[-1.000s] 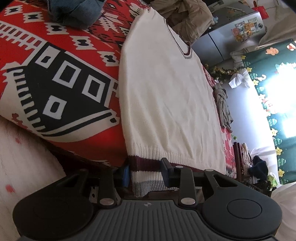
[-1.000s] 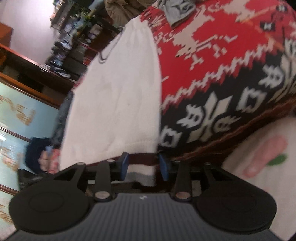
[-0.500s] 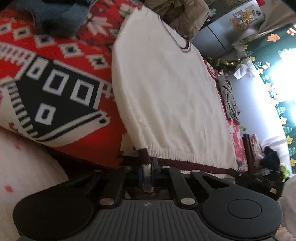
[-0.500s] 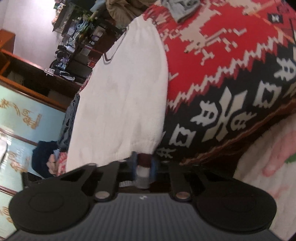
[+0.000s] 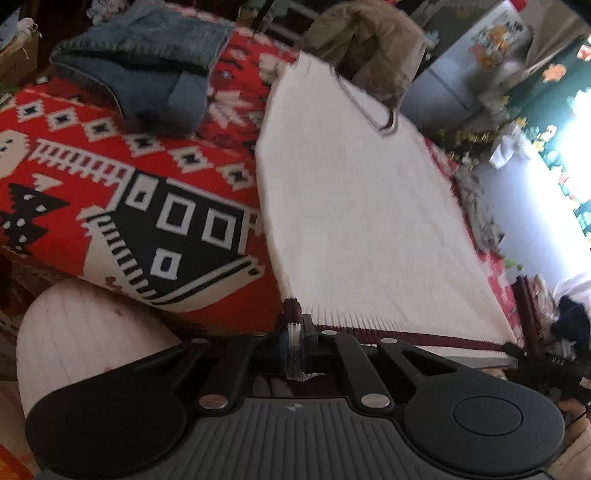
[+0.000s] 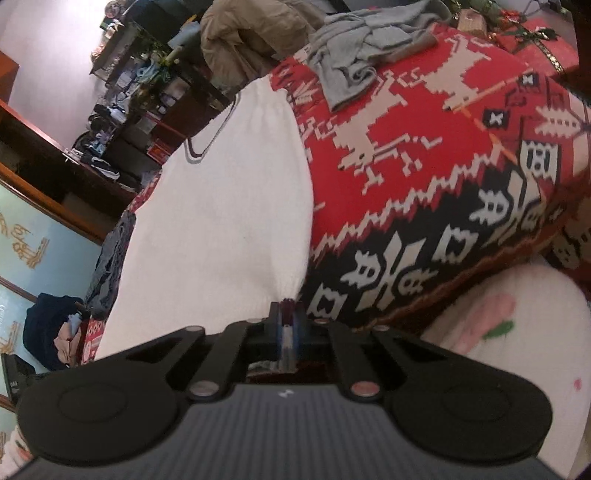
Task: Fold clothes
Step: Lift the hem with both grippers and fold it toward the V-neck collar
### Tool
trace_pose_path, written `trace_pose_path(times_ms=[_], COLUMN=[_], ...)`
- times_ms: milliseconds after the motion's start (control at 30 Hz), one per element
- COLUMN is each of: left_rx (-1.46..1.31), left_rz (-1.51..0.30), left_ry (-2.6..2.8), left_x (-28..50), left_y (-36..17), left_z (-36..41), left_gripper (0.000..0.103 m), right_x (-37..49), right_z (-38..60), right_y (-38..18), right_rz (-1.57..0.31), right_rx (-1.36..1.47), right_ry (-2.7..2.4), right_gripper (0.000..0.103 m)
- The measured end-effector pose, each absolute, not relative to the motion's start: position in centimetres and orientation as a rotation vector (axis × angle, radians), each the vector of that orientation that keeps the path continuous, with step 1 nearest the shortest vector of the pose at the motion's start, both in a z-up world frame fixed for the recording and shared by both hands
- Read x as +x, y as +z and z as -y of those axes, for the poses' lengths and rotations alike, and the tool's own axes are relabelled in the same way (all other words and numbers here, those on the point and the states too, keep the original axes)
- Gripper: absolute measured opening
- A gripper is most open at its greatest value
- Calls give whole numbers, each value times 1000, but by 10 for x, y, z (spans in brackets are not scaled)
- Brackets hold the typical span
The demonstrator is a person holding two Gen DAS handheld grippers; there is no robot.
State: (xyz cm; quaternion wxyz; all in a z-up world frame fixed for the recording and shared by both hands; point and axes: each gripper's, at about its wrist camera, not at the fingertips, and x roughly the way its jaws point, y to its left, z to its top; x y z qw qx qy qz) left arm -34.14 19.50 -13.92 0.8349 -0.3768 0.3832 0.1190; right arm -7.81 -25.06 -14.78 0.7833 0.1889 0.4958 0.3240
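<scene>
A white knit sweater [image 5: 362,206] with a maroon and grey hem band and a V-neck lies flat on the red patterned blanket [image 5: 110,192]. My left gripper [image 5: 293,332] is shut on the hem's left corner, with the maroon and grey band pinched between its blue pads. In the right wrist view the same sweater [image 6: 221,221] stretches away, and my right gripper [image 6: 287,325] is shut on the hem's right corner. The hem runs taut between the two corners [image 5: 424,338].
A folded denim garment [image 5: 147,62] lies at the blanket's far left. A grey garment [image 6: 362,48] lies at the far right, and a tan garment [image 6: 251,33] is heaped past the collar. The red blanket [image 6: 424,155] drops off at the near edge. Cluttered furniture stands around.
Both grippers went from open around the hem corners to shut on them. The hem has lifted a little and pulled taut, and both views have tipped up.
</scene>
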Motion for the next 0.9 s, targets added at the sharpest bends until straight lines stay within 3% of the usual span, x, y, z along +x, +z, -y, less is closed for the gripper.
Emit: trace_pose_path(times_ms=[133, 600, 900], left_rx=[-855, -835, -941], left_rz=[-818, -812, -675], left_ry=[279, 223, 274], left_x=[-342, -370, -301], left_y=[-153, -107, -92], left_z=[-197, -175, -214], left_gripper=[6, 6, 6], right_x=[-79, -115, -52], right_z=[258, 293, 263], right_y=[-150, -111, -96], right_rz=[-1081, -1058, -1046], right_rx=[414, 432, 523], right_ry=[695, 682, 687], right_gripper=[5, 5, 5])
